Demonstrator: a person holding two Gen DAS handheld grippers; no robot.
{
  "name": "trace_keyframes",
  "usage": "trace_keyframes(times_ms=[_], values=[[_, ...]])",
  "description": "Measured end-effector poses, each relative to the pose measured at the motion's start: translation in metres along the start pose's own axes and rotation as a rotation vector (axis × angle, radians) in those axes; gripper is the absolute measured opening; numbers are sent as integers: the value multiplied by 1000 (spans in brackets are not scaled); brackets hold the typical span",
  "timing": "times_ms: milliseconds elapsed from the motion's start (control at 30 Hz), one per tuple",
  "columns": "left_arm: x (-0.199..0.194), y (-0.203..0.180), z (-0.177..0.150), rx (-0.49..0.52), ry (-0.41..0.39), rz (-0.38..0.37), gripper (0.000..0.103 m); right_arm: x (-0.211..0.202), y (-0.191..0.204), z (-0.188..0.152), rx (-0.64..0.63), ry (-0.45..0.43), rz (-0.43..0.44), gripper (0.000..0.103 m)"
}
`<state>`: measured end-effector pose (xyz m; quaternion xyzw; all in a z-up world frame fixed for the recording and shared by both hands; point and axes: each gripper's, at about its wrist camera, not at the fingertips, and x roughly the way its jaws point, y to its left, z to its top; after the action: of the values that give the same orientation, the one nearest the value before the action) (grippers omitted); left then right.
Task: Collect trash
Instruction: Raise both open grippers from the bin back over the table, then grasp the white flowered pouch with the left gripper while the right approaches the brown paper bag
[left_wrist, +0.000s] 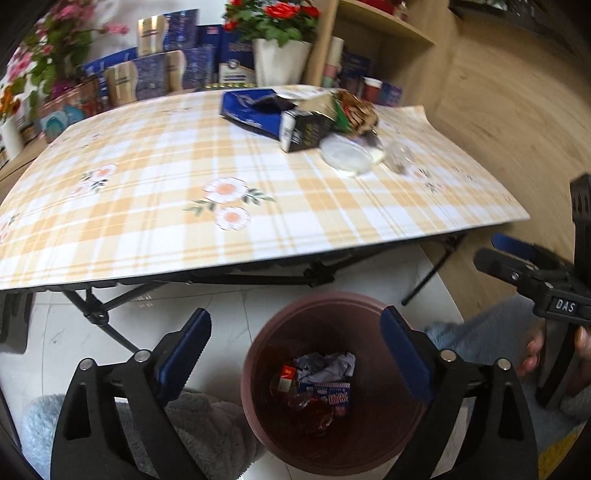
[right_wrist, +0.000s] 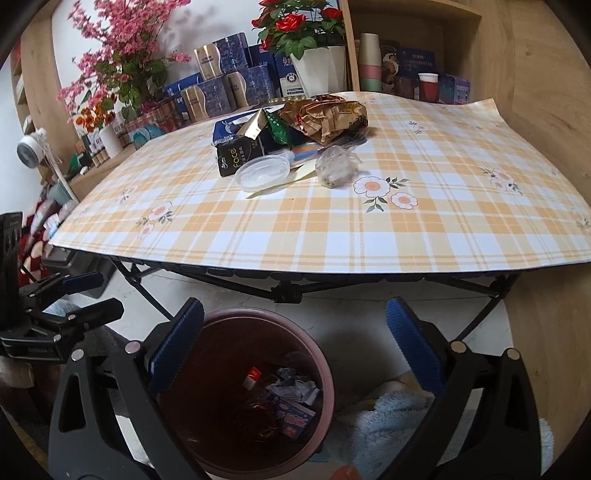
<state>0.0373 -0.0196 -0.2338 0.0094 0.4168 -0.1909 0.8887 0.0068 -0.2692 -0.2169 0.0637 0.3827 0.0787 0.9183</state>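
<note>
Tablecloth (right_wrist: 332, 236): smooth printed sheet, slight sheen, plaid with flowers. Bin (left_wrist: 258, 406): matt brown-pink plastic. Lid (right_wrist: 263, 172): translucent plastic, glossy. Crumpled bag (right_wrist: 325, 114): brown paper, creased. Small bag (right_wrist: 336, 166): clear film. Gripper fingers (right_wrist: 413, 343): blue ribbed pads on matt black plastic. Wall panels (right_wrist: 535, 92): wood grain.

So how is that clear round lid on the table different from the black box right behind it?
The clear round lid is see-through, flat and circular, and it lies low on the checked tablecloth. The black box is opaque and rectangular, stands taller, and has "Face" printed on its side. The lid looks plain, with no printing I can see. Both sit in the same trash pile on the table, not yet in the brown bin below.
</note>
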Motion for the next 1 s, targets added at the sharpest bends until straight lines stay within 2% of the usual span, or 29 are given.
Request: trace_keyframes(times_ms=[300, 433, 567, 867, 1000], values=[[-17, 11, 14, -20, -77, 32, 92, 0, -10, 7, 57, 6, 6, 97], [-20, 13, 28, 4, -96, 57, 92, -1, -8, 13, 31, 4, -7, 97], [-20, 19, 45, 6, -111, 63, 92, -2, -9, 24, 11, 4, 28, 97], [-11, 22, 107, 59, -133, 72, 92, 6, -24, 63, -57, 10, -97, 97], [2, 20, 136, 81, -126, 78, 92, 17, -38, 82, -41, 12, -98, 97]])
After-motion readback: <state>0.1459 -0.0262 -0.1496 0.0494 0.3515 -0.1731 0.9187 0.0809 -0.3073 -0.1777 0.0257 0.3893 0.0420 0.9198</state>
